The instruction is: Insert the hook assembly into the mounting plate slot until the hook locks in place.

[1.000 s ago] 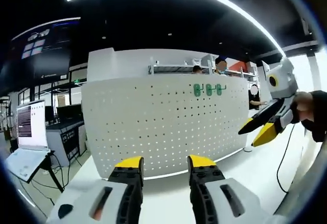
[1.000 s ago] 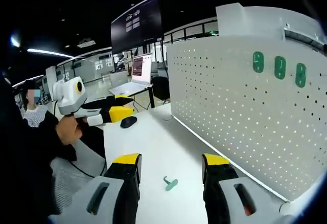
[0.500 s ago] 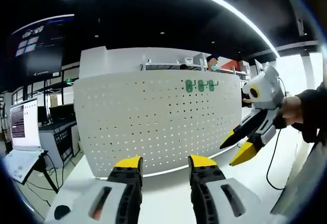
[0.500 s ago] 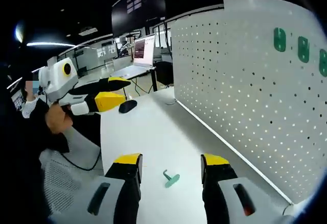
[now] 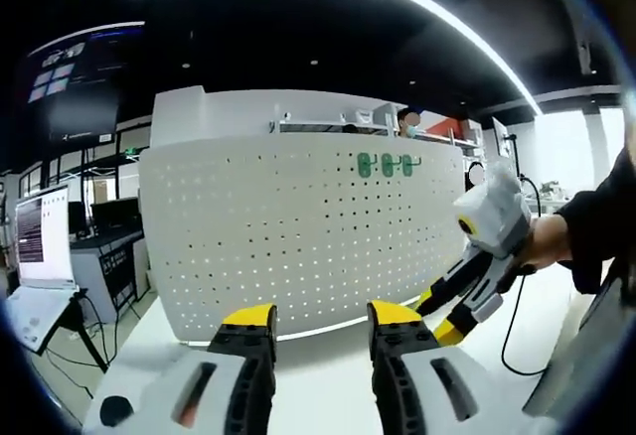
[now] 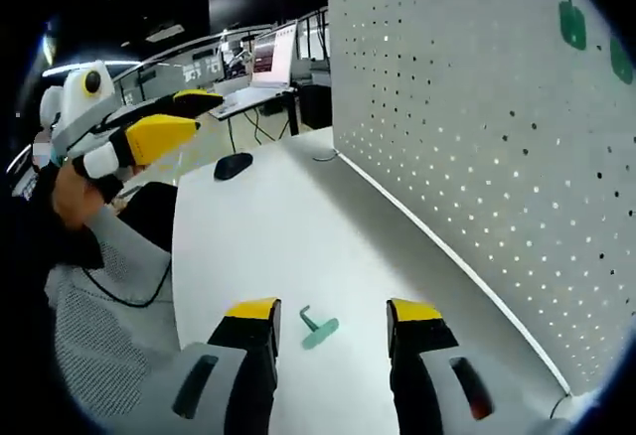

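Note:
A small green hook (image 6: 318,329) lies flat on the white table (image 6: 288,226), just ahead of and between the jaws of my right gripper (image 6: 331,312), which is open and empty. The white perforated mounting plate (image 5: 298,236) stands upright at the back of the table, with three green hooks (image 5: 385,165) hung near its top right. In the right gripper view the plate (image 6: 477,127) runs along the right side. My left gripper (image 5: 311,317) faces the plate, open with nothing between its jaws. The right gripper (image 5: 467,276) enters the left gripper view low on the right, held by a hand.
A laptop (image 5: 40,256) on a stand sits at the left, and a black mouse (image 6: 233,165) lies on the table's far end. The left gripper (image 6: 129,132) hangs in the air at the left of the right gripper view. A person's sleeve (image 5: 601,226) is at the right.
The right gripper has dropped lower and closer to the table, so the green hook now sits nearer its jaws. The left gripper has held roughly still, facing the plate.

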